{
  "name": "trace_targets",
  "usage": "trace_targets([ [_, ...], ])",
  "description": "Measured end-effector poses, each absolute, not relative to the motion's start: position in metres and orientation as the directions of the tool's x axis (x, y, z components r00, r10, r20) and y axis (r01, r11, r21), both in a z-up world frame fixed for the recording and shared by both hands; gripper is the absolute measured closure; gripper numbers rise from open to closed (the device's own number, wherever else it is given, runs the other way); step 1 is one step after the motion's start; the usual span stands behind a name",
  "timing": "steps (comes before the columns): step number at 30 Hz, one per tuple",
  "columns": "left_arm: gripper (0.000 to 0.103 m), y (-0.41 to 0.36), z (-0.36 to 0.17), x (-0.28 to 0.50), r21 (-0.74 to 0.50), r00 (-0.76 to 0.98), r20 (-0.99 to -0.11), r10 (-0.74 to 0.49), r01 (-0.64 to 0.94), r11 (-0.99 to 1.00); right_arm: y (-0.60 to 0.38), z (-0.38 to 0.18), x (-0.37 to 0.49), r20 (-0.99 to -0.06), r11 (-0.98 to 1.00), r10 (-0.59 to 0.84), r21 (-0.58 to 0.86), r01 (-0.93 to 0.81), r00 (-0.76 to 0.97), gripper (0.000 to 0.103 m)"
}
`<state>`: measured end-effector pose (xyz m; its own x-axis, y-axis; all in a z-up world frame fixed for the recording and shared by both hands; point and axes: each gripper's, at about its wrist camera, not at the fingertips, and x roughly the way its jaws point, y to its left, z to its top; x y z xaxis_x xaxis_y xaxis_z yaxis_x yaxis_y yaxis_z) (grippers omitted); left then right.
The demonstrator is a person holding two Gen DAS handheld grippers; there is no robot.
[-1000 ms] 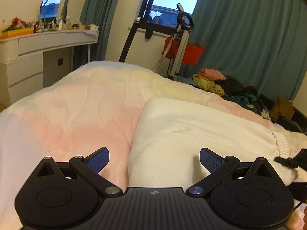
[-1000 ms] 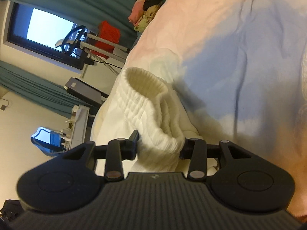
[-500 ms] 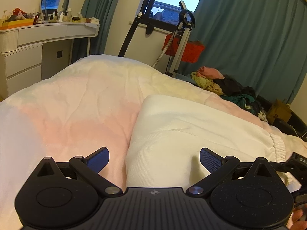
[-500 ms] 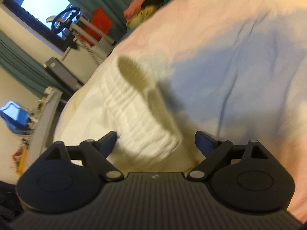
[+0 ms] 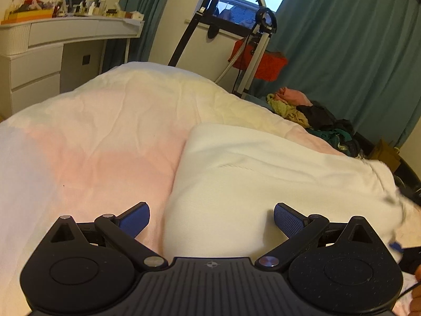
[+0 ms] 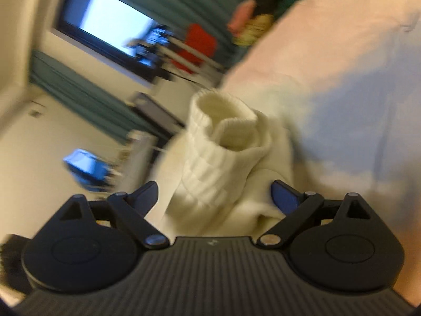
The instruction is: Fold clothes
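A folded white garment [image 5: 263,163] lies on the pale pink bed [image 5: 105,131]. My left gripper [image 5: 210,210] hovers open over its near left corner, and neither blue pad [image 5: 286,220] touches the cloth. In the blurred right wrist view the garment's ribbed cuff [image 6: 223,131] stands curled up on the bed [image 6: 342,79]. My right gripper [image 6: 214,187] is open around the cuff, its pads clear of the cloth on both sides.
A white dresser [image 5: 39,52] with clutter on top stands at the left. A pile of loose clothes [image 5: 315,115] sits at the bed's far right edge. Behind it are a metal frame with a red bag [image 5: 263,63] and teal curtains [image 5: 342,39].
My right gripper let go of the ribbed cuff: its jaws went from shut on it to wide open, and the hand rolled. The left gripper stayed open in place.
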<state>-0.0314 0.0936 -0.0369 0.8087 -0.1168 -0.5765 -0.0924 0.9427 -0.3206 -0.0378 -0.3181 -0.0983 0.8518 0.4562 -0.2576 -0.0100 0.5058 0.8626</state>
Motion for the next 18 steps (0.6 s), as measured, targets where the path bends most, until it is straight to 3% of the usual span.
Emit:
trace_targets([
  [2,0.002,0.095,-0.037,-0.030,-0.327,0.806,-0.580,-0.117,-0.098,0.940,-0.321,-0.100,-0.035,-0.264,0.488,0.466,0.873,0.003,0.844,0.008],
  [10,0.002,0.100,-0.040,-0.025,-0.373,0.787,-0.597,-0.154,-0.103,0.922,-0.315,-0.129,-0.020,-0.506,0.547,0.383,0.798,0.252,0.773,0.009],
  [18,0.001,0.135,-0.051,-0.007,-0.541,0.765,-0.601,-0.233,-0.174,0.823,-0.304,-0.137,-0.021,-0.517,0.544,0.386,0.796,0.265,0.764,0.008],
])
